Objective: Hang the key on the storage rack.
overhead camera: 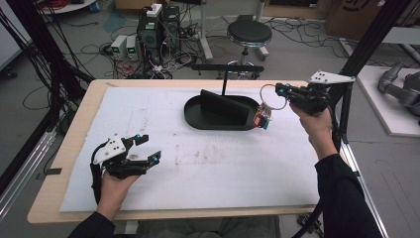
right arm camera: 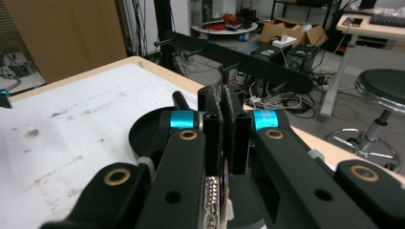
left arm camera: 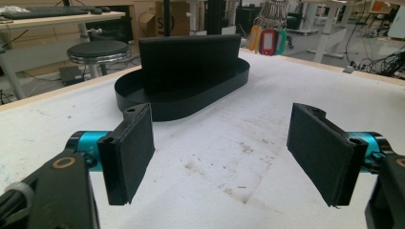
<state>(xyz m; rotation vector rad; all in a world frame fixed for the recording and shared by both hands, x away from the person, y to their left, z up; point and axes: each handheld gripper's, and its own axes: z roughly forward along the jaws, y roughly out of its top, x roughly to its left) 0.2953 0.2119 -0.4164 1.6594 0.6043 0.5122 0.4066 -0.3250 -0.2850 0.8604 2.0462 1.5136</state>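
Key ring between right jaws.

**A count of what's on and around the desk**

One desk stands here, with one white mat spread across it. On the mat sits one black oval tray, with one upright black divider in it. There are two grippers: the left gripper and the right gripper, each with two fingers. One key ring hangs from the right one, carrying a bunch of coloured tags; from the left gripper view I count three, orange, red and green, with metal keys above that I can't number. On the floor beyond stands one round black stool.
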